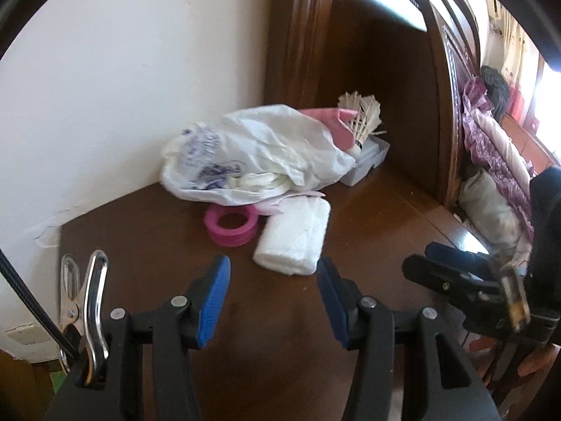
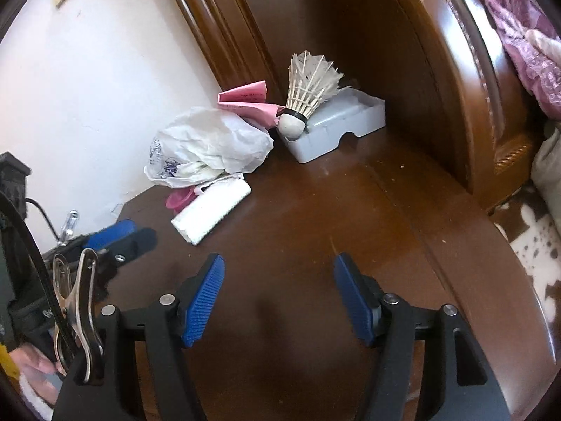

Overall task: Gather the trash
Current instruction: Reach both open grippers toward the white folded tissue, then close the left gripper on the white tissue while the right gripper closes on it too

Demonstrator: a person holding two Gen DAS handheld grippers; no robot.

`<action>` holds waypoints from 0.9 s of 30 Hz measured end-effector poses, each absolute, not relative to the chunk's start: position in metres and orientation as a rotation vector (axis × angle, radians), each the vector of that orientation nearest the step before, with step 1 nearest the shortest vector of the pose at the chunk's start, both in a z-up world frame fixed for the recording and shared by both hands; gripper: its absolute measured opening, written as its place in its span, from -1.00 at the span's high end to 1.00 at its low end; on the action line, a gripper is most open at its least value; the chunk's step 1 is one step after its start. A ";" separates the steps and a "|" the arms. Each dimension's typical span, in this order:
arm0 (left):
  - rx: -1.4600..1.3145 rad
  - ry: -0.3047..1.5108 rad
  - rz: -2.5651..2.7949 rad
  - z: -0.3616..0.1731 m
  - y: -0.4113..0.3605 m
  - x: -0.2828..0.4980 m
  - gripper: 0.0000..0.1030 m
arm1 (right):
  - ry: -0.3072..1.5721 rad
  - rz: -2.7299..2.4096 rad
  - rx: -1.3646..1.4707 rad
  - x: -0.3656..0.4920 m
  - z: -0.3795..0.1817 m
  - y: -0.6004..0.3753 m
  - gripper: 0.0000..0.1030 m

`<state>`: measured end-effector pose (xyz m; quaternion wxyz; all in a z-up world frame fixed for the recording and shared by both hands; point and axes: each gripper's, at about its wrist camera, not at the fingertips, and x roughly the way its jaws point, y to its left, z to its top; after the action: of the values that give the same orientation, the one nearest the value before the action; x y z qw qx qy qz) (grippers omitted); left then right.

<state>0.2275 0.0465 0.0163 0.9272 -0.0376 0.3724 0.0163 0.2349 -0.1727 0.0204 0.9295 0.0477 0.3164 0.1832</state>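
Note:
A crumpled white plastic bag (image 1: 252, 154) (image 2: 210, 144) lies in the far corner of the brown wooden nightstand (image 1: 368, 217) (image 2: 315, 210). In front of it lie a pink tape roll (image 1: 231, 224) (image 2: 178, 198) and a folded white tissue pack (image 1: 294, 235) (image 2: 210, 214). Pink paper (image 1: 333, 122) (image 2: 249, 100) and a worn shuttlecock (image 1: 364, 115) (image 2: 308, 87) rest at a grey tray (image 1: 368, 161) (image 2: 336, 126). My left gripper (image 1: 273, 298) is open and empty, just short of the tissue pack. My right gripper (image 2: 278, 294) is open and empty over bare wood; it shows at the right in the left view (image 1: 441, 273).
A white wall (image 1: 122, 87) bounds the left. A dark wooden headboard (image 1: 385, 70) (image 2: 420, 70) stands behind and to the right. Bedding and pillows (image 1: 491, 161) (image 2: 526, 35) lie past the headboard on the right.

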 end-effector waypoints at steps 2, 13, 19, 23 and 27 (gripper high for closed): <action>-0.082 0.792 0.029 0.012 0.044 0.242 -0.05 | 0.656 0.377 0.154 0.242 0.021 -0.177 -0.31; -0.053 0.852 -0.032 -0.004 0.035 0.269 0.67 | 0.767 0.472 0.281 0.302 0.033 -0.166 -0.31; -0.150 0.786 -0.193 0.006 0.035 0.252 0.74 | 0.789 0.550 0.303 0.305 0.030 -0.147 -0.31; -0.150 0.753 -0.214 0.015 0.035 0.240 0.74 | 0.791 0.643 0.403 0.306 0.027 -0.143 -0.08; -0.166 0.744 -0.219 0.017 0.039 0.236 0.73 | 0.727 0.642 0.448 0.296 0.034 -0.147 0.60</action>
<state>0.2360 0.0394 0.0168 0.9224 -0.0807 0.3625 -0.1065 0.2965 -0.1473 0.0338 0.8607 0.2135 0.3463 0.3062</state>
